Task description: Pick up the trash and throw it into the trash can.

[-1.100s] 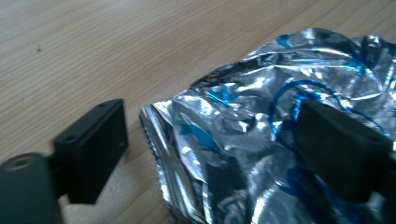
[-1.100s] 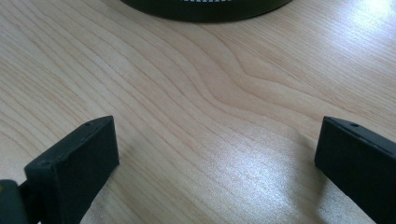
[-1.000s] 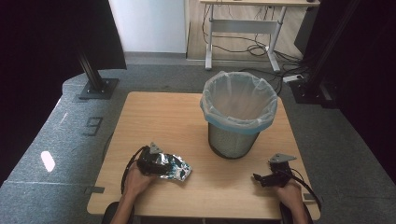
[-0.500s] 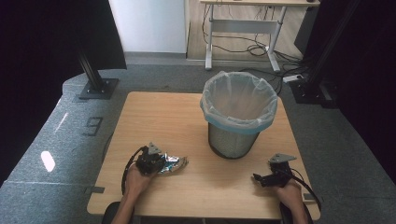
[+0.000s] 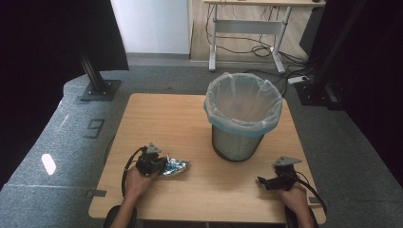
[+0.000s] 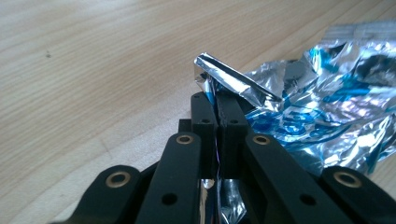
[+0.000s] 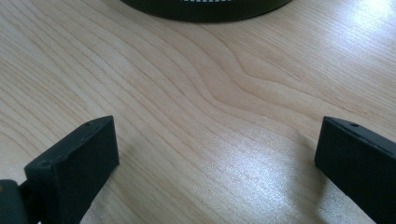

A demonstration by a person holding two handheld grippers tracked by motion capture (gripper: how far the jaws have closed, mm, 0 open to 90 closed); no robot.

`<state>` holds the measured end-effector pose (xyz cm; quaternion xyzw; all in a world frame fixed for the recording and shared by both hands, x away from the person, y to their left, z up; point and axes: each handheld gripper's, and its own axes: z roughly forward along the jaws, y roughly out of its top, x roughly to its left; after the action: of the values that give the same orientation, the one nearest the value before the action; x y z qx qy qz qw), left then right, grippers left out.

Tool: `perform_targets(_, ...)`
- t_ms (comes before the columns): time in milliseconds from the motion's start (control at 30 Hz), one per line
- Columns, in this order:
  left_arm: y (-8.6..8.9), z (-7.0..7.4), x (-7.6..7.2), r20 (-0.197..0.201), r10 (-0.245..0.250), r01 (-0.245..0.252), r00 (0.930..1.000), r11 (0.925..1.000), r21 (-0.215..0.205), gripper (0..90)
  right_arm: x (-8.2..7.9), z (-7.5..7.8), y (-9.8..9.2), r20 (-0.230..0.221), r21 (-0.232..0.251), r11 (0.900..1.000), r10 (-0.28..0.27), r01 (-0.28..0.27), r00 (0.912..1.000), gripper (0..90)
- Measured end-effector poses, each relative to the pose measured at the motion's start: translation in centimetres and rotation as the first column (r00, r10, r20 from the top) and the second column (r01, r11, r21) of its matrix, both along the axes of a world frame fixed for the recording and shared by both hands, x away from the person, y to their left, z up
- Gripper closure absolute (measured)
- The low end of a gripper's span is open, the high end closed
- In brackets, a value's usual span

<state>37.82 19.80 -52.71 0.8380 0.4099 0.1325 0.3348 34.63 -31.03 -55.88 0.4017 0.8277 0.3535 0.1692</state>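
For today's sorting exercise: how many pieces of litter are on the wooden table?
1. A crumpled silver-and-blue foil wrapper lies near the table's front left, pinched in the left gripper. Anything inside the lined bin cannot be seen.

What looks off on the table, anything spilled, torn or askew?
Only the crumpled foil wrapper, lying loose on the table left of the lined bin rather than in it. The left gripper is shut on its folded edge. The bin stands upright, nothing spilled. The right gripper rests open, nothing between its jaws.
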Motion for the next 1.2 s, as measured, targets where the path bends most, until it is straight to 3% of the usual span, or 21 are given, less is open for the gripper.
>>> perform_targets(267,0.3,1.9,0.5,-0.006,-0.011,0.011,0.9999,0.9997,-0.022,87.7,0.0,0.0,0.0,0.000,0.000,1.000,0.000,0.000,1.0000,0.0)
perform_targets(667,0.1,4.2,1.2,-0.018,-0.039,0.039,0.9991,0.9992,0.005,87.4,0.0,0.0,0.0,0.000,0.000,1.000,0.000,0.000,1.0000,0.0)
perform_targets(1200,-0.1,9.7,2.4,-0.017,-0.080,0.080,0.9967,0.9968,-0.003,87.5,0.0,0.0,0.0,-0.001,0.000,1.000,0.000,0.000,1.0000,0.0)
